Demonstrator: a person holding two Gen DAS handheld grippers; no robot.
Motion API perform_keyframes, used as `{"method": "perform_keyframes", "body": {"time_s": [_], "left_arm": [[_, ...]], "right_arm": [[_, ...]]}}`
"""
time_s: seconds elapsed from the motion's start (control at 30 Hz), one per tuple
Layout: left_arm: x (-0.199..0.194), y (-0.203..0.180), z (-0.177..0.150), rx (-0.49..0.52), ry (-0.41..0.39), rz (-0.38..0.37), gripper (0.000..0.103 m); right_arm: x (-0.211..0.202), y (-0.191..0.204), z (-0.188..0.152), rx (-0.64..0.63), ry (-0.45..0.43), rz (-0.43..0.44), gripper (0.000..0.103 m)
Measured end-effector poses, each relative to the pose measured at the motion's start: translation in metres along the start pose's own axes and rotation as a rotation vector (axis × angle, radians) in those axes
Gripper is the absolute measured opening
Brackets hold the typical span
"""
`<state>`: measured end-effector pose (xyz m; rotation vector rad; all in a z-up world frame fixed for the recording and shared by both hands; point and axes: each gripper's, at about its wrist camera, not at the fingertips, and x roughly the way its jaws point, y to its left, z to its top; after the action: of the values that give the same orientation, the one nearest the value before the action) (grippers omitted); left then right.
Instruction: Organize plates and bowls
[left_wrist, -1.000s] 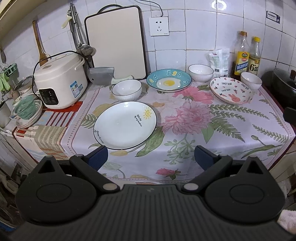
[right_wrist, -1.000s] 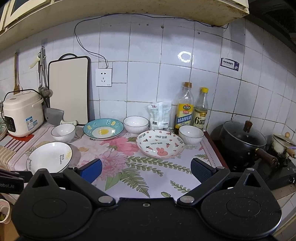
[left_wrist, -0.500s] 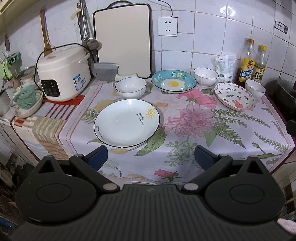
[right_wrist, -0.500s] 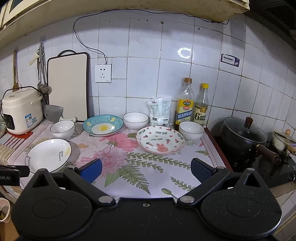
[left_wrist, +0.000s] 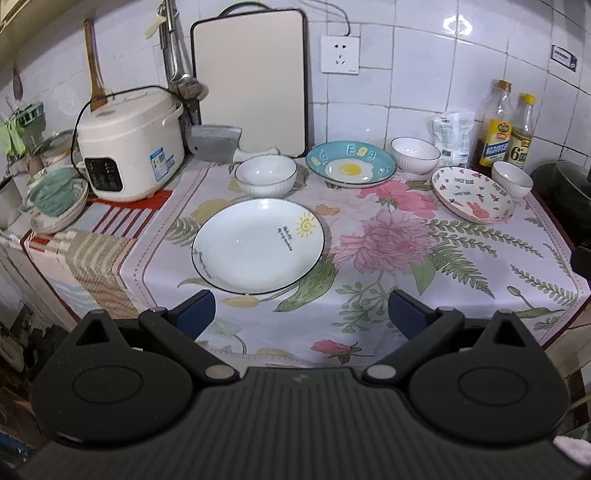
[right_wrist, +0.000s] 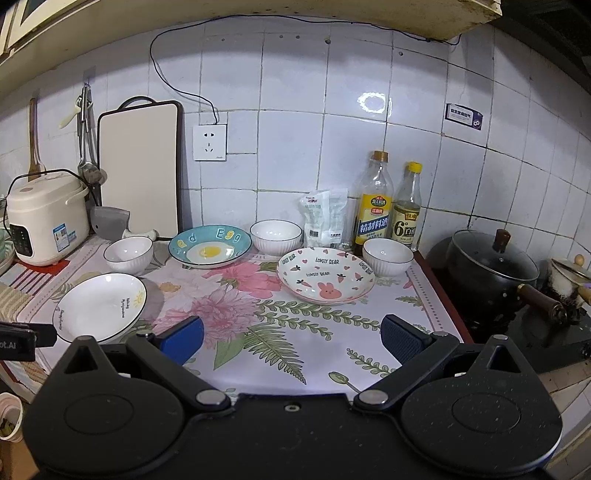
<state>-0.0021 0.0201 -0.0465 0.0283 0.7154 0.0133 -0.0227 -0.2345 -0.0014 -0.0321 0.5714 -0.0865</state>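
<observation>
The left gripper (left_wrist: 300, 312) hangs over the front edge of the counter, its blue-padded fingers (left_wrist: 194, 312) spread wide with nothing between them. The right gripper (right_wrist: 291, 338) sits likewise released near the front edge, further toward the right end, its fingers apart and empty.

Nearest on the floral cloth (left_wrist: 424, 280) lies the white sun plate (left_wrist: 258, 245), toward the front left corner of the cloth, flat and apart from everything else. Just behind it, closer to the back edge, stands a white ribbed bowl (left_wrist: 265, 175) with a dark rim. To the right of that bowl, near the back edge, rests the blue egg plate (left_wrist: 350, 164), its rim slightly lifted off the cloth on the near side. Just beside it to the right stands a second white bowl (left_wrist: 415, 155), in front of a plastic packet (left_wrist: 452, 136).

Toward the right edge lies the pink bunny plate (right_wrist: 325, 275), with a third white bowl (right_wrist: 388, 256) just behind its right rim, close enough that I cannot tell whether they touch. Two bottles (right_wrist: 373, 206) stand at the back right corner against the tiled wall.

At the left end a rice cooker (left_wrist: 129, 147) sits on a striped cloth. A cleaver (left_wrist: 216, 142) and a cutting board (left_wrist: 249, 85) lean against the wall behind the first bowl. Beyond the right edge a black lidded pot (right_wrist: 491, 266) sits on the stove.
</observation>
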Motion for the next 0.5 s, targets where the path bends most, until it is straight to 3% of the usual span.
{"method": "perform_keyframes", "body": {"time_s": [0.5], "left_arm": [[-0.0058, -0.0021, -0.0018, 0.020, -0.027, -0.010, 0.101]], "right_arm": [[-0.0036, 0.0029, -0.0061, -0.027, -0.057, -0.017, 0.103]]}}
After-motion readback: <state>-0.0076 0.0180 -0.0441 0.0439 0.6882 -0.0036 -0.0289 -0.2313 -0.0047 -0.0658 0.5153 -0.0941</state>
